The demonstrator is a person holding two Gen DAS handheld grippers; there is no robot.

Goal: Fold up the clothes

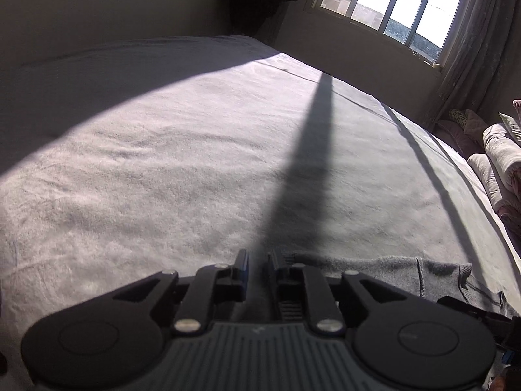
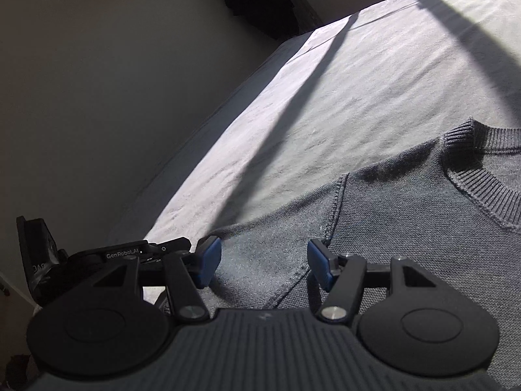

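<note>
A grey knit sweater (image 2: 407, 215) lies flat on the bed, its ribbed round collar (image 2: 482, 176) at the right. My right gripper (image 2: 263, 260) is open, its blue-padded fingers spread just above the sweater's sleeve and shoulder seam. In the left wrist view my left gripper (image 1: 258, 268) has its jaws nearly closed on a fold of the sweater's edge (image 1: 374, 265), which runs off to the right along the bed. The left gripper's body also shows at the left of the right wrist view (image 2: 130, 254).
A pale sheet covers the bed (image 1: 169, 163), part sunlit, crossed by long shadows. A window (image 1: 390, 3) with a curtain (image 1: 478, 49) is at the far right. Rolled bedding and pillows (image 1: 498, 163) lie along the bed's right edge. A wall (image 2: 97, 97) borders the bed.
</note>
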